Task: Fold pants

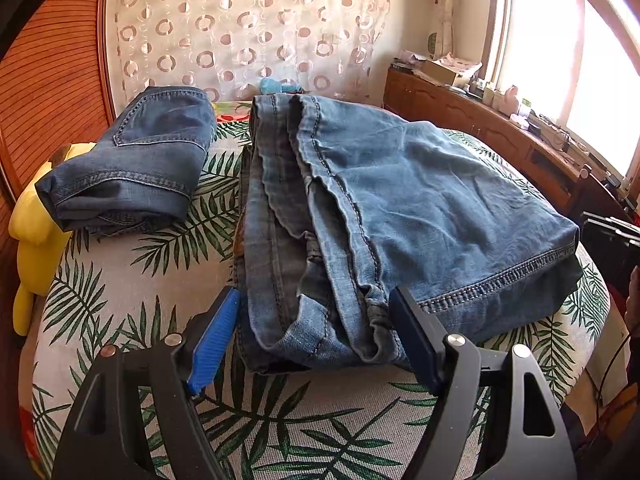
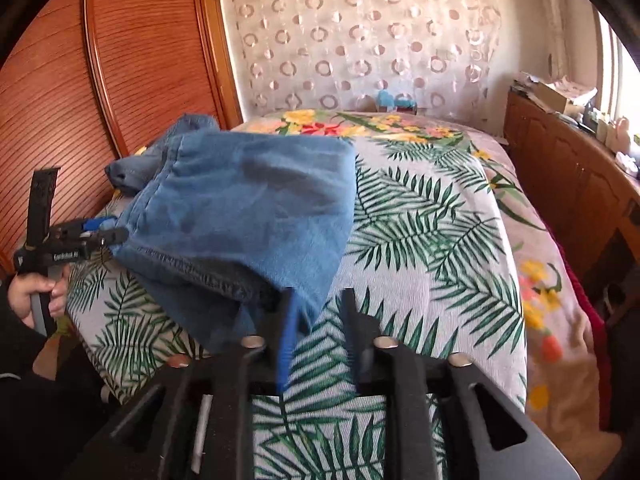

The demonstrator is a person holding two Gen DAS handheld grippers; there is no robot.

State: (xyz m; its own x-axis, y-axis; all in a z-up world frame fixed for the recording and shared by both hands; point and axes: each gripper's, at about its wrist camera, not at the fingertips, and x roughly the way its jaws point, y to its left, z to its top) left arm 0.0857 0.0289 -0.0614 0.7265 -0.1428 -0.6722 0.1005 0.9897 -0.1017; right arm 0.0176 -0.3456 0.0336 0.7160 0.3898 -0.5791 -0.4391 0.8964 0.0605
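Observation:
Blue jeans [image 1: 384, 208] lie folded on the leaf-print bed, filling the middle of the left wrist view. My left gripper [image 1: 316, 312] is open, its jaws straddling the near folded end of the jeans without closing on it. In the right wrist view the same jeans [image 2: 248, 216] lie to the left, and the left gripper [image 2: 100, 232] shows at their left edge. My right gripper [image 2: 320, 312] is open and empty, just past the jeans' near right corner, over the bedspread.
A second, darker pair of jeans [image 1: 136, 156] lies folded at the far left of the bed [image 1: 132, 288]. A yellow plush toy [image 1: 36, 232] sits at the bed's left edge. A wooden cabinet [image 1: 500, 136] with clutter runs along the right.

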